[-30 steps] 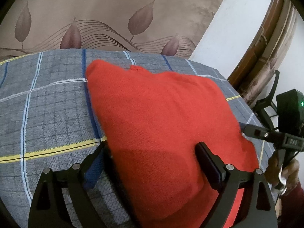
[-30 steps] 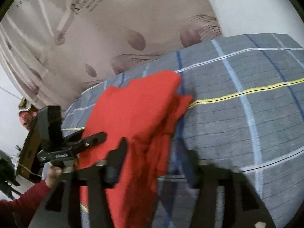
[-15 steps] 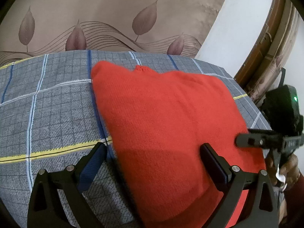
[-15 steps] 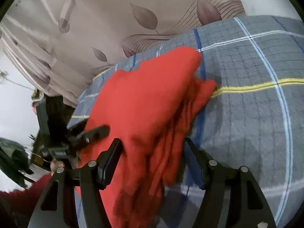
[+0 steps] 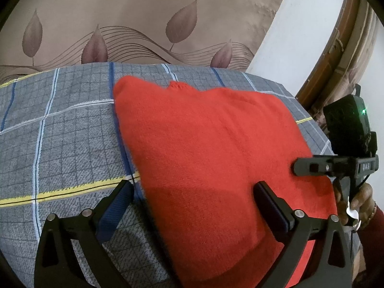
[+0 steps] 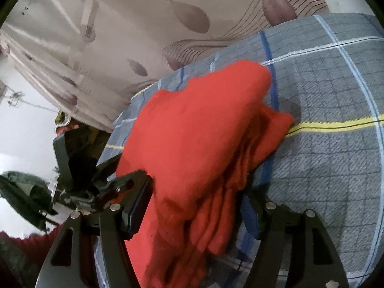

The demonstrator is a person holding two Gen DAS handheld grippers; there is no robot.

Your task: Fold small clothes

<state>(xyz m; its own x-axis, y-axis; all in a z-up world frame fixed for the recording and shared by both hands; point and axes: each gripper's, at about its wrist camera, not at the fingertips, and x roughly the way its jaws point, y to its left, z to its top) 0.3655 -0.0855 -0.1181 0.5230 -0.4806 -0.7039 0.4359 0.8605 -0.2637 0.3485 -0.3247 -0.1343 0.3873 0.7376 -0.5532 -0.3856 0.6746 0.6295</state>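
Red knit cloth, a small folded garment (image 5: 211,148), lies on the grey checked bed cover (image 5: 60,139), and every place here is told from that garment; the left gripper (image 5: 194,199) hangs over its near edge with its jaws spread about as wide as they go, having just been opening, one blue-padded finger (image 5: 115,206) off the garment's left side above the bare cover and the other finger (image 5: 271,204) above the cloth itself, neither pad pressing on it, so nothing is gripped; the right gripper (image 6: 196,206) stands at the garment's right end, its jaws partly apart and just been opening too, with the thick stacked edge of the cloth between them; the fabric fills much of that gap, but whether the pads touch it I cannot tell; seen from the left wrist the garment's top is one smooth, flat face of fine knit with a small nub at its far edge; seen from the right wrist its end shows several layers (image 6: 216,192) piled loosely, the lower folds sagging out past the top one; a beige curtain with a leaf pattern (image 5: 144,24) hangs beyond the garment's far side.
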